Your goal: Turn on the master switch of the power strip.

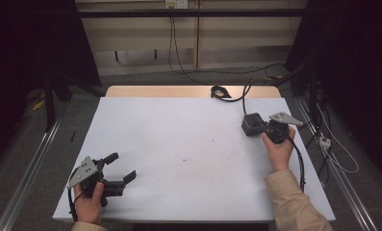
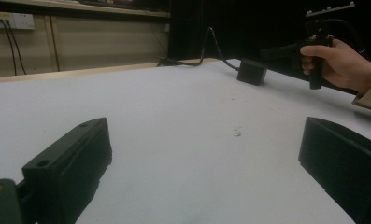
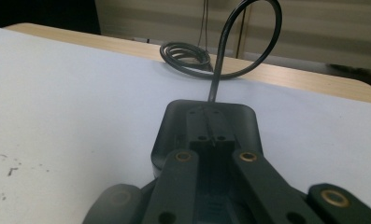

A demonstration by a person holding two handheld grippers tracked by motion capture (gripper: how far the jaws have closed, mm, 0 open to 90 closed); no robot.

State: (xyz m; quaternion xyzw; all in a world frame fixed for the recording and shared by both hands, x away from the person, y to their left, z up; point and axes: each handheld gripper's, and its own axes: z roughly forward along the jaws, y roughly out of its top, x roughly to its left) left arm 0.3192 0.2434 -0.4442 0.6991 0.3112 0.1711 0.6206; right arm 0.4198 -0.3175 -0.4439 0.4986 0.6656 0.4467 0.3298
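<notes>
Holds a dark block [image 1: 250, 124] in the right gripper [image 1: 261, 127], with the right hand [image 1: 279, 149] wrapped round the handle. Judging from the right gripper view, has the jaws drawn nearly together and clamped on a raised rib along the block's top, at its near end. Keeps the block on the far right part of the white table [image 1: 179, 144], not far from the far edge. Seems to rest it flat on its base, though cannot tell whether it is lifted a little.

Trails a black cable [image 3: 253, 56] out of the block's far face, up in a springy loop and back down to a small coil [image 3: 185, 53] on the bare wooden strip beyond the white surface.

Waits with the left gripper [image 1: 121, 167] low at the near left corner, well apart from the block. Has its jaws spread wide with nothing but bare table between them, and the left hand [image 1: 88, 204] round the grip.

Looks like a rigid moulded plastic case, probably dense for its size and not fragile. Likely smooth on its faces, so prone to sliding or twisting in a light pinch. Better to take hold across the two flat sides at mid-body, or squarely on the rib as now, and never by the cable. Should expect that stiff cable to tug back and swing the block round when moved, and to drag the coil along once the slack runs out.
</notes>
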